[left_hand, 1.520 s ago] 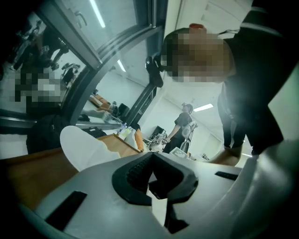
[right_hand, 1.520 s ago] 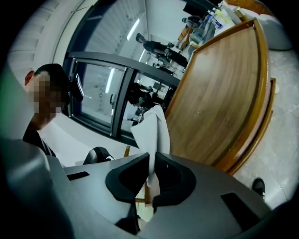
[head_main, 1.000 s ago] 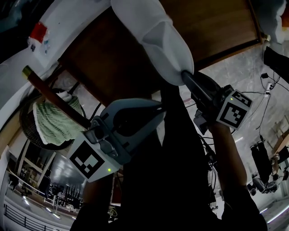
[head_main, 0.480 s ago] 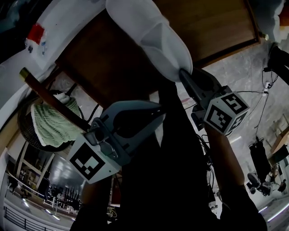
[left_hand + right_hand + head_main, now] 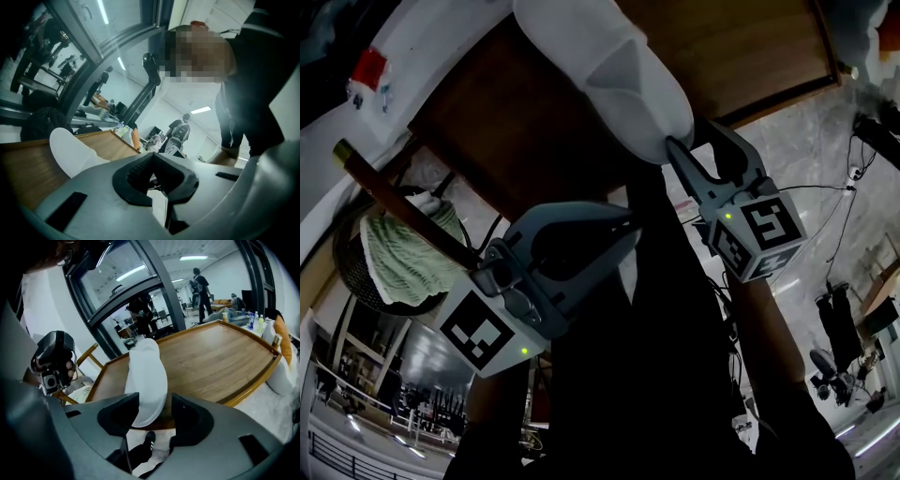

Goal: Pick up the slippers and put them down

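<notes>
Right gripper view: a plain white, closed-toe slipper (image 5: 147, 376) lies lengthwise on the wooden table (image 5: 211, 362), its near end at the table's near edge. Compared with the head view a second earlier, my right gripper (image 5: 151, 412) has rolled over and its jaws have just opened. They now stand wide, flanking that end without clamping it. My left gripper (image 5: 626, 225) is closed and empty.

Open-plan office or lab floor. Ahead of the left tongs (image 5: 153, 168): tall glass partitions (image 5: 93, 56) in dark metal frames, strip lights (image 5: 200, 110) on a white ceiling, a person with a backpack (image 5: 180, 132) standing further off among cluttered gear. Long wooden worktop (image 5: 28, 173) to the tongs' left.
</notes>
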A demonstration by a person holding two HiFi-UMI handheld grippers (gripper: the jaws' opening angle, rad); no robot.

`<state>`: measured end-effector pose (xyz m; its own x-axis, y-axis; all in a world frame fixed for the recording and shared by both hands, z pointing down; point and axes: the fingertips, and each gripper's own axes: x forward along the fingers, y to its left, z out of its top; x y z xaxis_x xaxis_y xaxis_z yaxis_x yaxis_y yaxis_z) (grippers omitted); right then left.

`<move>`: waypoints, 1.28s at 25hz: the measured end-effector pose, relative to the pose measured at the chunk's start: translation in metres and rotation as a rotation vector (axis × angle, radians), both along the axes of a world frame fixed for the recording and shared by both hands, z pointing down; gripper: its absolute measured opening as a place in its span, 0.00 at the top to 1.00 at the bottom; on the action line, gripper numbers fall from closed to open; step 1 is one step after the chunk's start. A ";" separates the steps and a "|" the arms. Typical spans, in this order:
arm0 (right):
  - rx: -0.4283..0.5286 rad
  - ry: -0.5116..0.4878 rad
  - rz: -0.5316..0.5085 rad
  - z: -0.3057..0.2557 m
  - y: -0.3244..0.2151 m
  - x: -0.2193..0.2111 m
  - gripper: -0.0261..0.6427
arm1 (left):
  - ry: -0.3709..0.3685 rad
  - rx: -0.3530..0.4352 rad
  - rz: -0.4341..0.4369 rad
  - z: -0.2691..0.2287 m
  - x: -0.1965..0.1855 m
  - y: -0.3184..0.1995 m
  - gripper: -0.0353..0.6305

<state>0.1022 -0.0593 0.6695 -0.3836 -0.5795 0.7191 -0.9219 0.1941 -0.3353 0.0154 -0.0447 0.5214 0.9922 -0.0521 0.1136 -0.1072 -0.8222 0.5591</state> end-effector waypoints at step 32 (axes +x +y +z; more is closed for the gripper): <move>0.868 -0.292 -0.625 -0.479 0.033 -0.052 0.91 | 0.101 0.542 -0.299 -0.327 -0.058 0.013 0.93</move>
